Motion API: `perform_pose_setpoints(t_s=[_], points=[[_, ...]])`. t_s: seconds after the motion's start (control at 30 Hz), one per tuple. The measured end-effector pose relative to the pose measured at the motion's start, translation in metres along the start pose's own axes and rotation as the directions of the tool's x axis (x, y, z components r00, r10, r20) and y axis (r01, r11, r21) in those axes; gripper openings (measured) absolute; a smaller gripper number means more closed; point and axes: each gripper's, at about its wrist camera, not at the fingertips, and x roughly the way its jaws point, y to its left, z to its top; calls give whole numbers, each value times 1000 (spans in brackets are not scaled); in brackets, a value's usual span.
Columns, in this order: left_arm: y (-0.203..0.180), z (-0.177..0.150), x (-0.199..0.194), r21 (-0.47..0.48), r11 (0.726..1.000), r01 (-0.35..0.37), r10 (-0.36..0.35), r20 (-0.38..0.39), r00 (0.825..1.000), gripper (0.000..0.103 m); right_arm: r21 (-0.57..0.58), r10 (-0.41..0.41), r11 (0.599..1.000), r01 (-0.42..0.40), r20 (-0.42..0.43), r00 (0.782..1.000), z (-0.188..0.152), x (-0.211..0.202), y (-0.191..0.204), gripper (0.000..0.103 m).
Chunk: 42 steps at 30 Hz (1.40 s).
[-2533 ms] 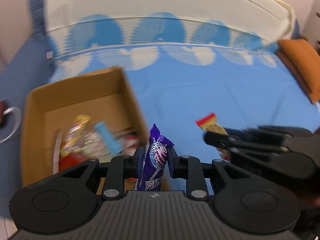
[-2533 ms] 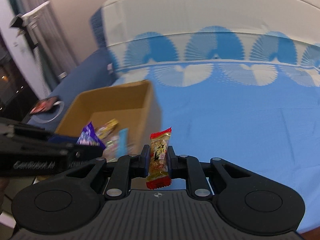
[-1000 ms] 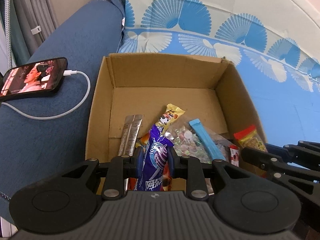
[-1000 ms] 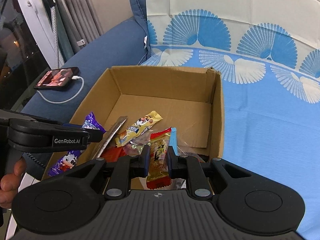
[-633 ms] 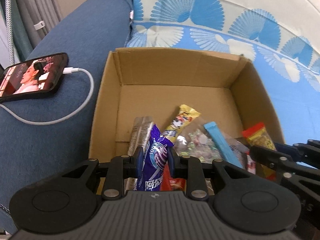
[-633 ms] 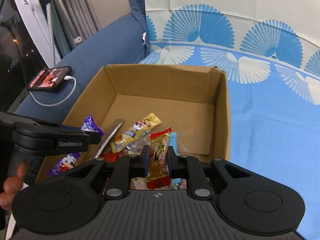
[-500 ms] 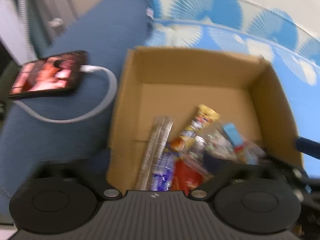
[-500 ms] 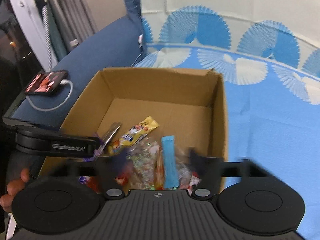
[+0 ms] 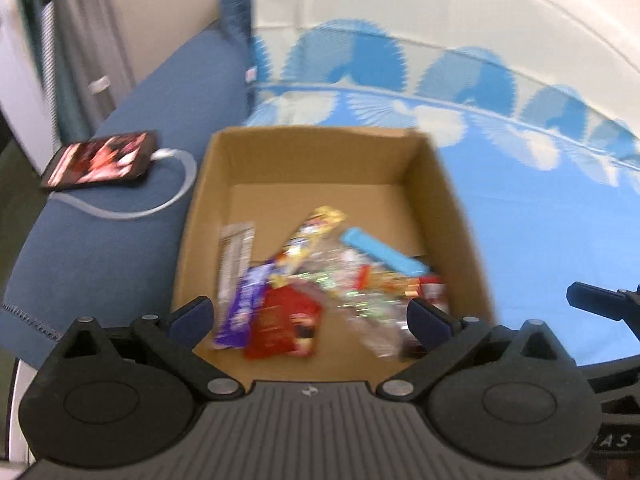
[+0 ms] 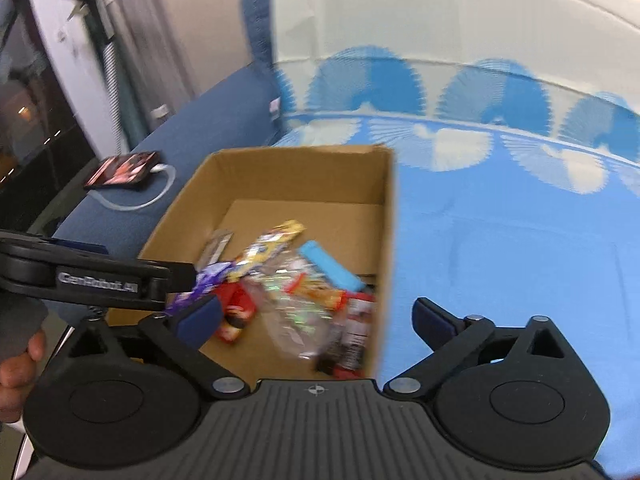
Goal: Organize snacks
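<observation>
Cardboard box [image 9: 452, 200], open-topped, standing on a blue cloth [image 9: 540, 220] with white fan prints, beside the dark blue sofa arm [image 9: 120, 200]. Its contents lie heaped toward the near end: a purple packet [image 9: 244, 308] along the left side, a red packet [image 9: 284, 324] touching it, a silver stick sachet [image 9: 234, 256] just behind, a yellow wrapper [image 9: 316, 228] slanting toward the middle, a light blue bar [image 9: 380, 254] on the right and a clear bag of sweets [image 9: 360, 292] among them — all blurred, so no print can be read. The far half of the box floor is bare.

Left gripper [image 9: 310, 318]: jaws spread wide over the near end of the box, nothing between them. Right gripper [image 10: 316, 320]: jaws opening, also with nothing between them; its left finger sits over the box, its right finger over the cloth.

Left wrist view only: the right gripper's dark fingertip at the right edge. Right wrist view only: the left gripper from the side, passing over the box's near left corner, with a hand [image 10: 16, 364] below it at the left edge. Both views: a lit phone [image 9: 98, 160] with a white cable [image 9: 160, 200] on the sofa arm.

Compared with a second ago, the purple packet has left the left jaws and the red-and-yellow snack [image 10: 320, 300] the right jaws — both now lie in the box, and both grippers have pulled back from it.
</observation>
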Motion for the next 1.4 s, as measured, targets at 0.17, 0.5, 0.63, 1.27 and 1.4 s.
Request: perform_pose_setpoints(t_s=[0.17, 0.5, 0.63, 1.27, 1.4], points=[[-73, 20, -5, 92, 994, 64, -68, 44, 997, 103, 101, -149, 985, 141, 69, 986, -5, -30, -72, 103], [-252, 74, 86, 240, 961, 139, -148, 21, 989, 103, 285, -509, 836, 469, 85, 856, -4, 17, -265, 103], [-284, 83, 133, 232, 960, 155, -158, -8, 987, 103, 353, -467, 838, 417, 66, 882, -10, 38, -305, 103], [-259, 63, 180, 144, 988, 54, -43, -79, 996, 103, 255, -321, 928, 272, 176, 930, -11, 65, -305, 103], [-201, 44, 116, 104, 994, -18, 26, -80, 996, 103, 128, -129, 986, 109, 161, 979, -11, 26, -220, 103]])
